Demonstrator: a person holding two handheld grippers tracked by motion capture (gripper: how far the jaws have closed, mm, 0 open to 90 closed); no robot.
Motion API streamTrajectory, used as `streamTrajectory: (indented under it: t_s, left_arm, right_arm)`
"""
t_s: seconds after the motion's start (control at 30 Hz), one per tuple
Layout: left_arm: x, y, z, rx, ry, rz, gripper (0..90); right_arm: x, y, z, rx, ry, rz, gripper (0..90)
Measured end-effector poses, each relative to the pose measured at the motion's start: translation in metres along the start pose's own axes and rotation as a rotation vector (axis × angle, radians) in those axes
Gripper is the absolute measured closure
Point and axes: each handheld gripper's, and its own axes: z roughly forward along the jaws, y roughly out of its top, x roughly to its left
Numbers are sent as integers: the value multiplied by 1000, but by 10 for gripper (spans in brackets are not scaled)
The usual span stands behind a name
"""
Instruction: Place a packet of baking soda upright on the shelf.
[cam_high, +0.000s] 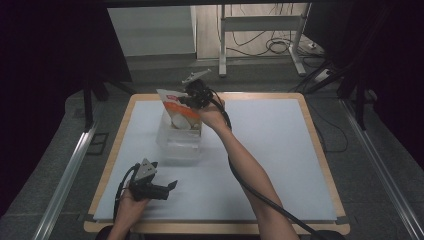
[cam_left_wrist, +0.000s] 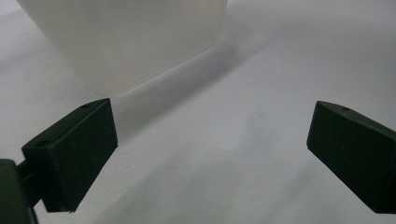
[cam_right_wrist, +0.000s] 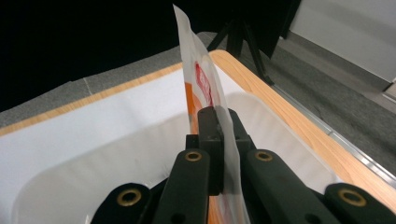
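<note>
Packet held upright over the bin, not yet let go.

On the table (cam_high: 280, 150), a clear plastic bin (cam_high: 180, 142) stands left of the middle. The white-and-orange packet (cam_high: 180, 112) stands on edge in or just over its mouth; whether it touches the bottom I cannot tell. The right gripper (cam_high: 192, 97) is clenched on the packet's edge, so lowering it fully and letting go seem left to do. The left gripper (cam_high: 170, 186) rests idle near the front edge, jaws spread wide and holding nothing, aimed toward the bin.
</note>
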Motion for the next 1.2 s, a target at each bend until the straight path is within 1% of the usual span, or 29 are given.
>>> streamTrajectory:
  t_s: [0.17,0.23,0.4,0.43,0.57,0.63,0.67,0.7,0.83,0.87,0.9,0.93,1.03,1.1,1.17,1.2]
  left_arm:
    - [-1,0,1,1,-1,1,18]
    - [-1,0,1,3,-3,3,18]
    - [0,0,1,2,-3,-3,18]
    - [0,0,1,1,-3,-4,18]
    - [0,0,0,3,-2,1,17]
    - [0,0,1,5,-3,2,18]
    - [-1,0,1,6,-2,4,18]
    - [-1,0,1,6,-2,4,18]
    - [0,0,1,7,-2,2,18]
    - [0,0,1,8,-2,2,18]
    - [0,0,1,7,-2,2,18]
    - [0,0,1,8,-2,3,18]
    - [0,0,1,9,-2,3,18]
    - [0,0,1,10,-3,2,18]
    - [0,0,1,11,-3,4,18]
    - [0,0,1,11,-3,4,18]
  right_arm:
    - [-8,-11,-5,30,-35,5,885]
    - [-10,-15,-6,36,-35,9,882]
    - [-7,-12,-5,46,-34,-9,862]
    - [-6,-11,-5,45,-33,-19,848]
    - [-4,-10,-8,39,-37,-19,791]
    - [-4,-10,-11,41,-39,-18,741]
    - [-5,-9,-13,42,-33,-12,679]
    - [-5,-9,-13,42,-33,-12,679]
    - [-5,-9,-18,42,-31,-26,576]
    - [-4,-8,-20,40,-32,-27,519]
    - [-4,-8,-21,41,-38,-24,493]
    - [-4,-8,-21,41,-38,-24,493]
    - [-3,-8,-24,41,-51,-26,417]
    - [-2,-9,-26,36,-61,-35,370]
    - [0,-9,-29,23,-77,-40,330]
    - [0,-9,-29,23,-77,-40,330]
